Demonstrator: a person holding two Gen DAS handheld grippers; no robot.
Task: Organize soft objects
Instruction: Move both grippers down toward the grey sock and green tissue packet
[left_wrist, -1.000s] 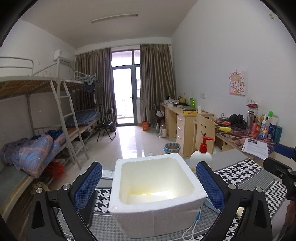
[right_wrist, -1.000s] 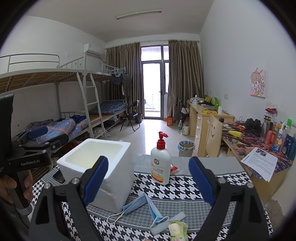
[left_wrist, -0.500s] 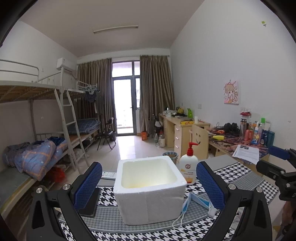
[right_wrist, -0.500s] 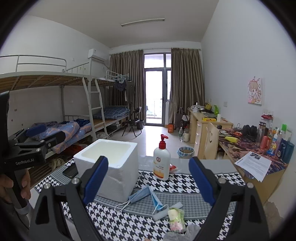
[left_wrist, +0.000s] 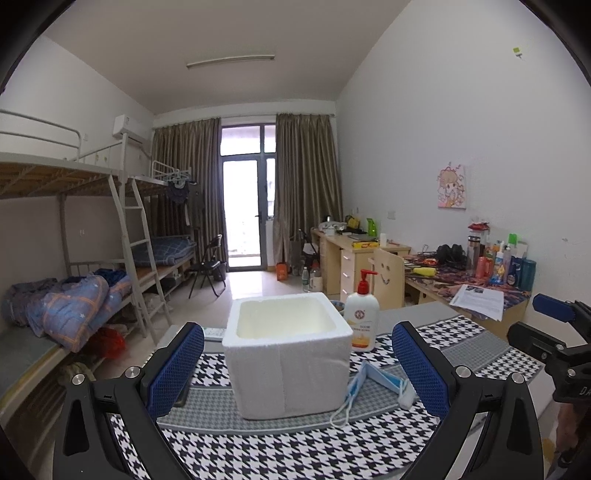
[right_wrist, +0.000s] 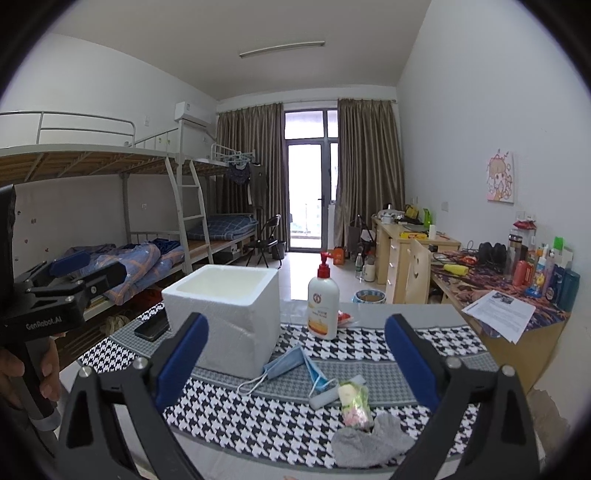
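Grey sock (right_wrist: 373, 439) nearest, R gripper (right_wrist: 295, 354) jaws wide, just opened further, empty.
L gripper (left_wrist: 297, 365) jaws wide, empty; snack packet (right_wrist: 355, 402), blue masks (right_wrist: 295, 365), then foam box (right_wrist: 225, 314) w/ pump bottle (right_wrist: 324, 306) beside, on houndstooth counter (right_wrist: 461, 347).

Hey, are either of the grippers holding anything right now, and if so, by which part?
Nothing is held. The left gripper and right gripper both stand open with empty fingers.

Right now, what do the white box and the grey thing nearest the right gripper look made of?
White box: looks like expanded polystyrene foam, matte, with a grainy surface and thick walls. Grey thing: seemingly fuzzy knit or fleece fabric, crumpled and limp; possibly a sock or cloth.
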